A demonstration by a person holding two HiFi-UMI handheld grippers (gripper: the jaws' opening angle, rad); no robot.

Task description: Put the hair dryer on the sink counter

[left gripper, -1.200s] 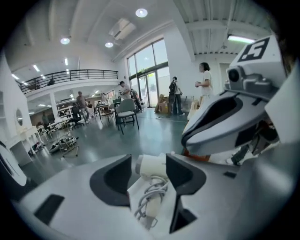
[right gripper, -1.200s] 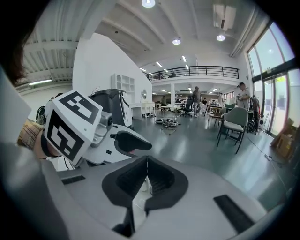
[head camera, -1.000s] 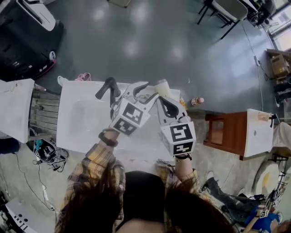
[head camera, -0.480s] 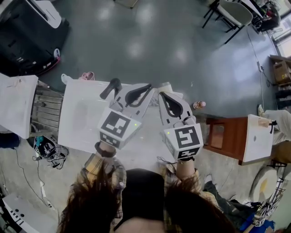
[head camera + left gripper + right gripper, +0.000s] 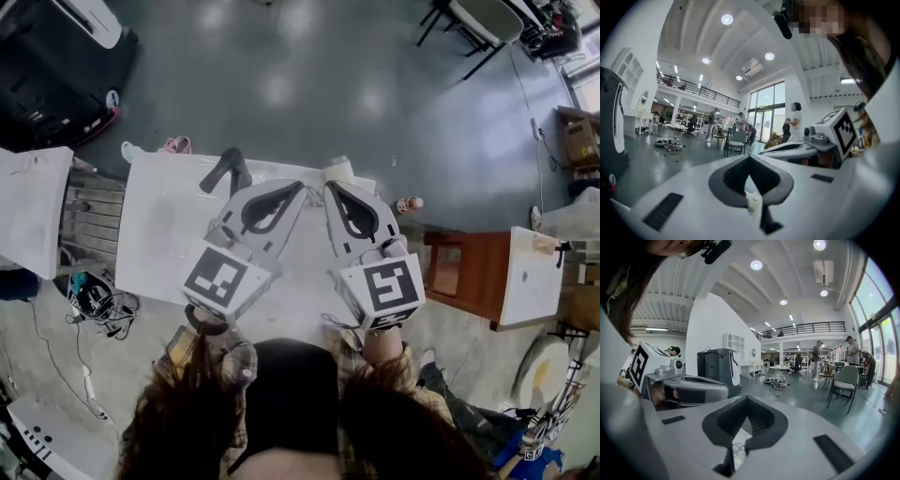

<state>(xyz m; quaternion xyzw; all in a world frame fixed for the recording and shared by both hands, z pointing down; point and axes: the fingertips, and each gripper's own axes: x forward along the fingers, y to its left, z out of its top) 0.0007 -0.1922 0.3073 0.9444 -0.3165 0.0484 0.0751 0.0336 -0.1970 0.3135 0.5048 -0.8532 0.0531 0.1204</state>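
Hair dryer (image 5: 228,170) lies on the tabletop (image 5: 159,234) just beyond the fingers, left gripper (image 5: 298,187) and right gripper (image 5: 333,187) both closed on nothing, so the job looks done.

Left gripper (image 5: 749,158), just closed, apparently empty

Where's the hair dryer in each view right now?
Head view: hair dryer upper centre-left, lying on the white counter's far edge.
Left gripper view: not in it.
Right gripper view: not in it.
Shared landmark: black machine, head view's top left, left gripper view's left edge, right gripper view's centre-left.
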